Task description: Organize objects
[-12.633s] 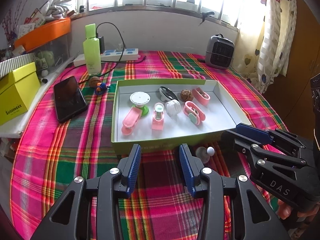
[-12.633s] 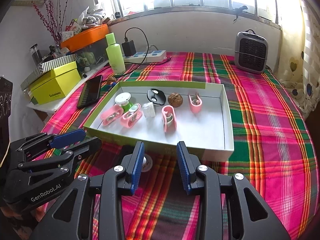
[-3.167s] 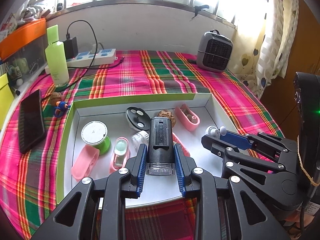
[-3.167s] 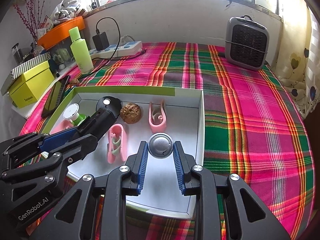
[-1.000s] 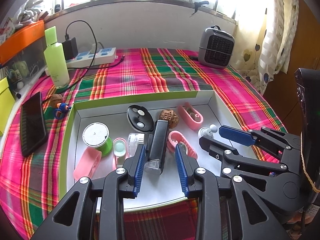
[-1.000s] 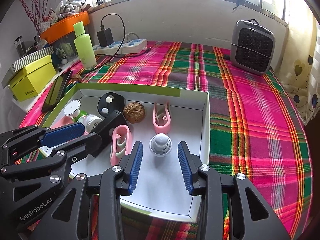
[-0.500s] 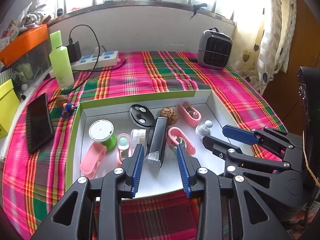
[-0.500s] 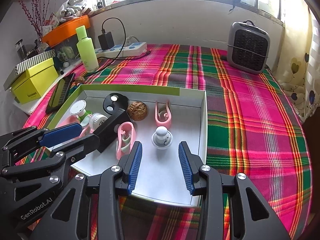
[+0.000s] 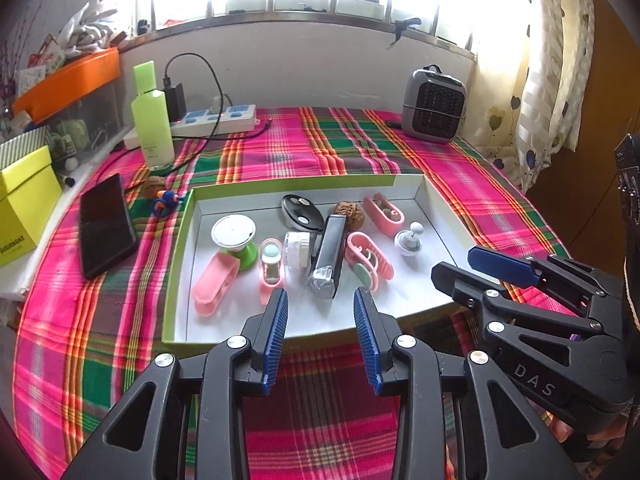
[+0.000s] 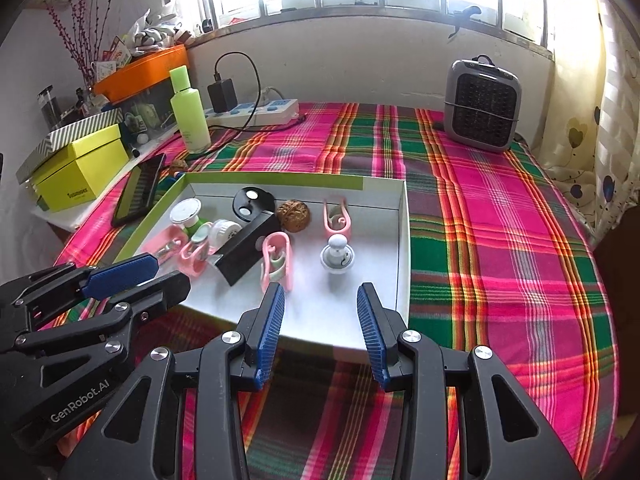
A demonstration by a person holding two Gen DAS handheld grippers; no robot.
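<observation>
A shallow white tray with a green rim (image 9: 176, 292) (image 10: 403, 240) lies on the plaid cloth. In it lie a black flashlight (image 9: 329, 255) (image 10: 244, 246), a white knob (image 9: 407, 239) (image 10: 337, 255), a walnut (image 9: 350, 212) (image 10: 294, 210), a black oval case (image 9: 302, 212), a white-and-green spool (image 9: 234, 236), a small white jar (image 9: 297, 249) and several pink clips (image 9: 370, 260). My left gripper (image 9: 321, 326) is open and empty above the tray's near rim. My right gripper (image 10: 322, 320) is open and empty, just short of the knob; it also shows in the left wrist view (image 9: 466, 268).
Left of the tray lie a black phone (image 9: 105, 224), a second walnut with a small blue toy (image 9: 160, 194) and a yellow box (image 9: 24, 204). At the back stand a green bottle (image 9: 152, 120), a power strip (image 9: 216, 120) and a grey heater (image 9: 434, 106).
Both grippers let go of the flashlight and the knob inside the tray, opened, and have drawn back toward the near rim. The flashlight and the knob stay in the tray.
</observation>
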